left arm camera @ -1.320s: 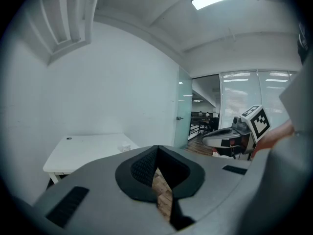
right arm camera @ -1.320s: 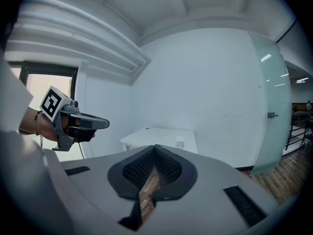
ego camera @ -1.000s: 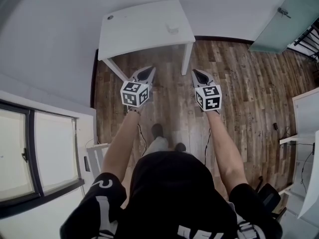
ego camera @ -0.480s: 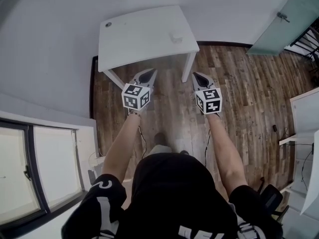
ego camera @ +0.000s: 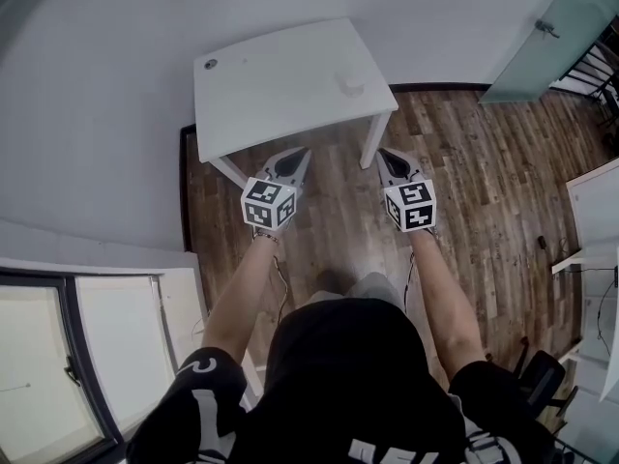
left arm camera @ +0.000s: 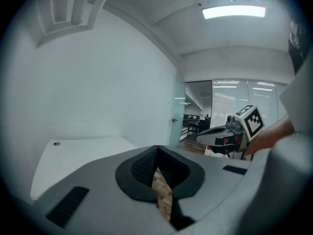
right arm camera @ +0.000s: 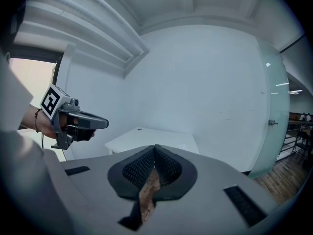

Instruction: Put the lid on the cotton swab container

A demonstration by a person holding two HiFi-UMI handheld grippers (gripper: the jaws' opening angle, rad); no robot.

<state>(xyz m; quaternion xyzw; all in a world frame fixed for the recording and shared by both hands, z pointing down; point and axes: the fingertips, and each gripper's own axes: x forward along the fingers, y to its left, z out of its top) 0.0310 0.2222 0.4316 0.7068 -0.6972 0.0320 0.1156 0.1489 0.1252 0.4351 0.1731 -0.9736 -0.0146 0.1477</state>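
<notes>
We face the table (ego camera: 280, 100) at twelve o'clock. Near its two o'clock corner sits a small white thing, probably the container (ego camera: 350, 85); the lid we cannot make out. The left gripper (ego camera: 298, 153) and right gripper (ego camera: 385, 155) have their jaws together, holding nothing, short of the table edge. In our judgement, the whole task is yet to do.

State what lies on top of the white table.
A small whitish object near the white table's right edge and a dark round spot at a far corner; too small to identify.
</notes>
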